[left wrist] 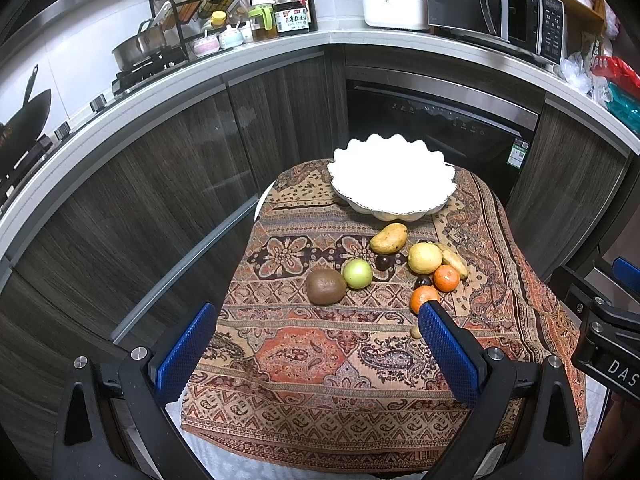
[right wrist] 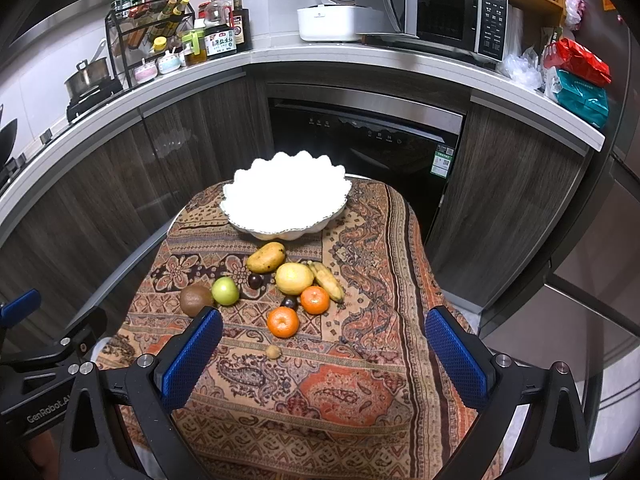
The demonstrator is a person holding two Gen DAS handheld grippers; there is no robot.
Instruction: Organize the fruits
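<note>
- Kitchen cabinets and a dishwasher stand behind a small table under a patterned cloth, pulled out as the work surface.
- At its far end sits a white scalloped bowl, with no fruit showing in it; it is likely the destination.
- Fruit lies loose on the cloth just in front of the bowl: mango, lemon, banana, two tangerines, green apple, kiwi, two dark plums.
- The mango's long axis runs diagonally, tip toward the bowl; the banana slants from near the lemon toward the near right.
- Left gripper and right gripper hover over the near end, jaws spread wide, holding nothing.
</note>
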